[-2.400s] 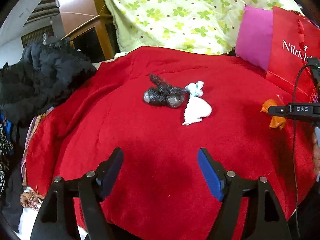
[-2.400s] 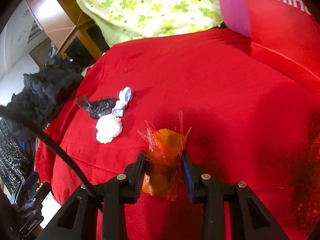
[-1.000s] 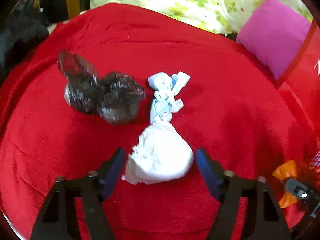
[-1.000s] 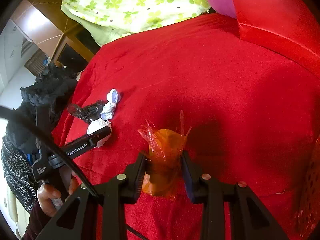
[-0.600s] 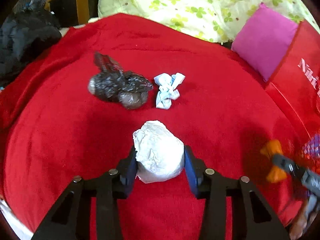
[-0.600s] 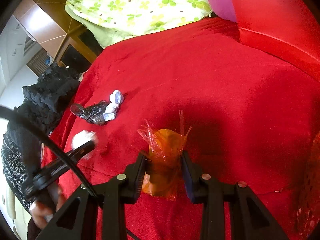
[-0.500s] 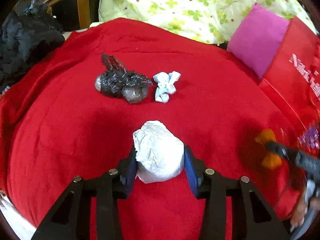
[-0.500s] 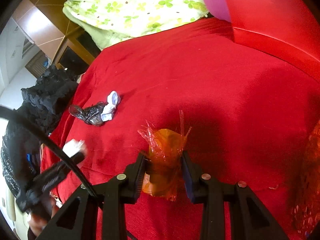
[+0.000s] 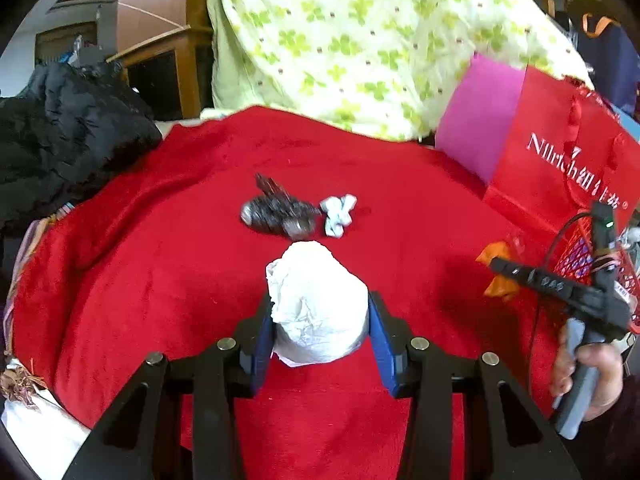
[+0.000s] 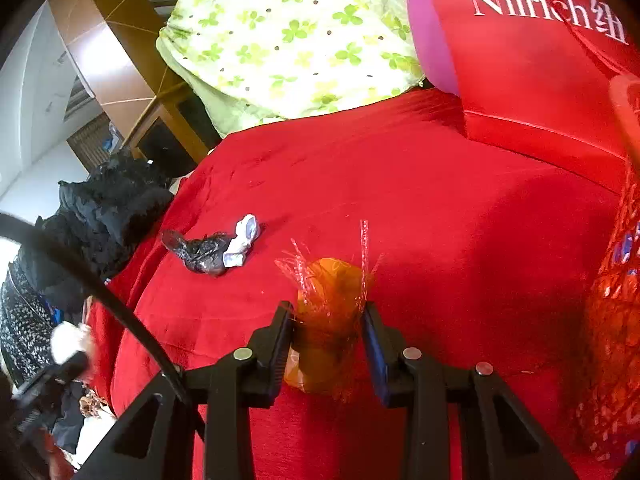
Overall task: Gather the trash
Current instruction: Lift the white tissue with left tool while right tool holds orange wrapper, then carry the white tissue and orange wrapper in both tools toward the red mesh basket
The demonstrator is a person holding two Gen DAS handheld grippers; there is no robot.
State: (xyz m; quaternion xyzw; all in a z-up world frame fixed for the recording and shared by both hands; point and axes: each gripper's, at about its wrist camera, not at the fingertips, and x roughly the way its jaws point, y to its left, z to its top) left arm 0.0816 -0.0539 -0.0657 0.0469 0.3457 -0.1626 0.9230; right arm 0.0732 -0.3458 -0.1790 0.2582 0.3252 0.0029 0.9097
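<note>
My left gripper is shut on a crumpled white paper wad, lifted above the red blanket. On the blanket beyond it lie a black plastic bag scrap and a small white-and-blue tissue, touching each other. My right gripper is shut on an orange cellophane wrapper. The right wrist view also has the black scrap and the tissue at mid-left. The right gripper with its orange wrapper appears at the right in the left wrist view, held by a hand.
A red paper bag and a pink cushion stand at the back right, a green floral quilt behind. A red mesh basket is at the right edge. Black clothing is piled at the blanket's left.
My left gripper closed on the white wad, then lifted it and pulled back from the black scrap and tissue. The right gripper kept hold of the orange wrapper and shifted slightly.
</note>
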